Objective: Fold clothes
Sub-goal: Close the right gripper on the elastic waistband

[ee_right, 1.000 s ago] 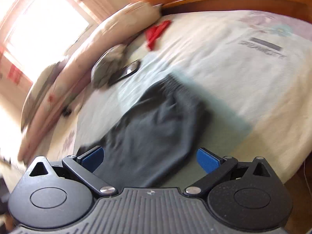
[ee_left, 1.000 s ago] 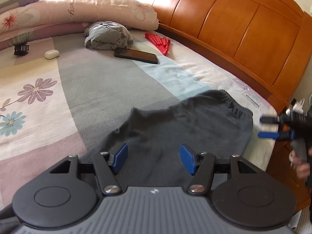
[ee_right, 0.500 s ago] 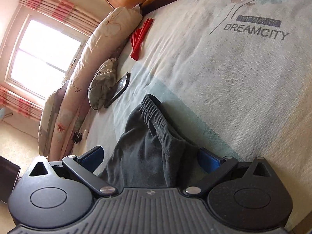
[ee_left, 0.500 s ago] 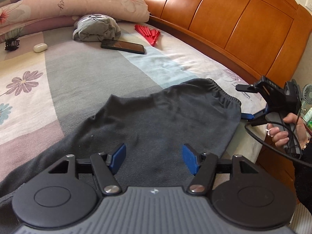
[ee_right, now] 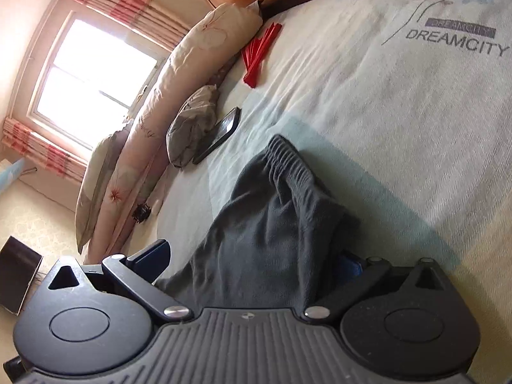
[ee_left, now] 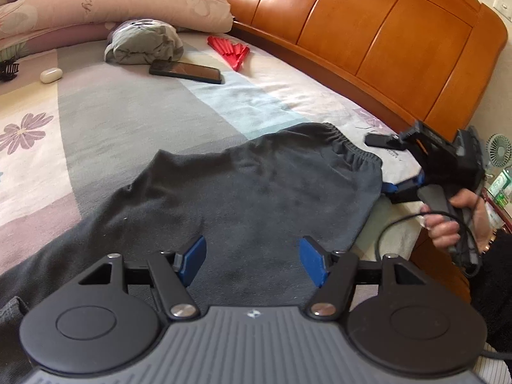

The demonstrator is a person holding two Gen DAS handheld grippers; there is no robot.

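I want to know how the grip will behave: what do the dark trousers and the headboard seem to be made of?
The dark trousers look like soft matte knit, maybe fleece or jersey: fuzzy surface, limp folds, a gathered elastic waistband. The headboard looks like orange-brown wood with a glossy varnish: panel seams and bright window glare; solid wood or veneer cannot be told.

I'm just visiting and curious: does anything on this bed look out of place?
Only clutter: a phone, red folded fan and bundled grey cloth lie loose beyond the dark pants. Nothing looks damaged.
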